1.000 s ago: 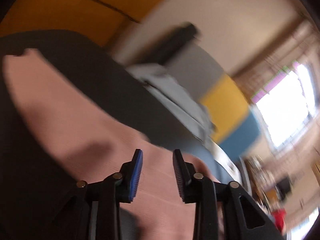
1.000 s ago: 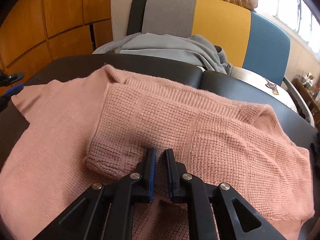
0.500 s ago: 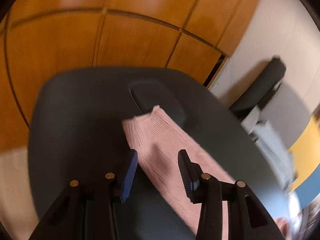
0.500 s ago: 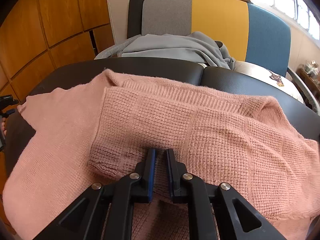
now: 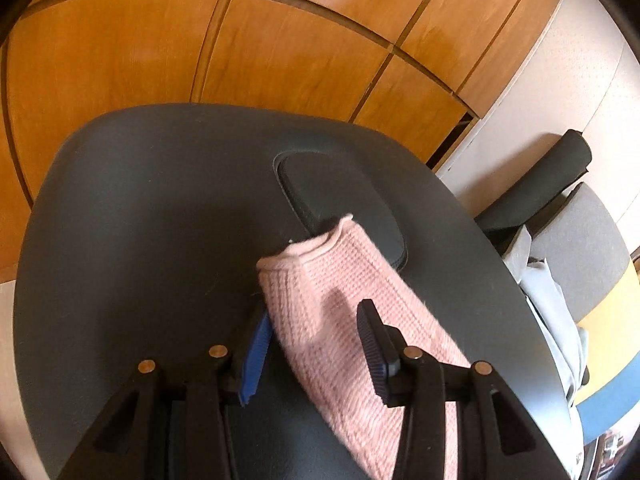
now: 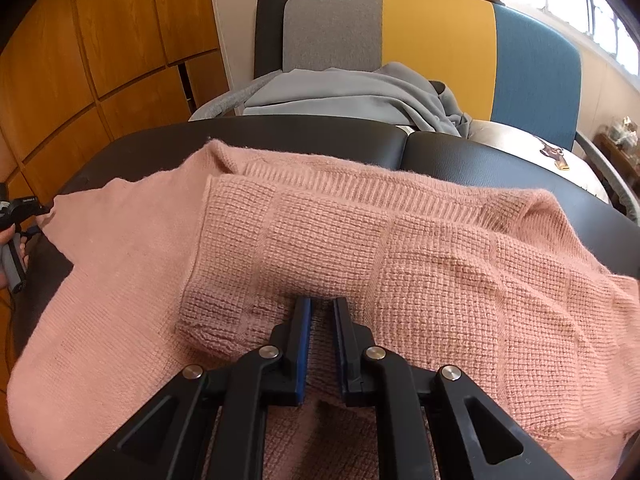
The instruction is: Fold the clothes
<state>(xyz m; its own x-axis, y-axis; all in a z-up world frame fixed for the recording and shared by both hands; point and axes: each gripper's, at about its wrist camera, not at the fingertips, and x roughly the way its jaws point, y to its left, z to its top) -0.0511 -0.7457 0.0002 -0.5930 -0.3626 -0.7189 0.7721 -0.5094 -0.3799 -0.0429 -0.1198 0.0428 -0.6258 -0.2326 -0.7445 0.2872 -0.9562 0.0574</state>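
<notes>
Pink knit fills your view: the sweater [image 6: 360,248] lies spread over the black padded desk [image 6: 500,160], with one sleeve folded across its body just ahead of your right gripper [image 6: 320,308]. That gripper's fingers [image 6: 302,344] stand nearly closed, a narrow slit between them, tips pressed down at the edge of the folded sleeve; whether they pinch any knit you cannot tell from this angle. It sits where it was a second ago, and the fold ahead of it looks unchanged.

Your left gripper [image 5: 316,328] has changed a lot. A second ago it hung over the broad pink body in a blur, fingers closer together; now it looks down on the sweater's cuff [image 5: 308,248] at the far end of the other sleeve, which runs back between the fingers. The fingers [image 5: 256,344] stand apart, wider than before, and do not press the knit: the left one lies just beside the sleeve's edge, the right one above it. Beyond the cuff sits an oval pad [image 5: 344,200] set into the desk.

Behind the desk, a grey garment [image 6: 352,96] lies heaped on a grey, yellow and blue chair [image 6: 436,40].
</notes>
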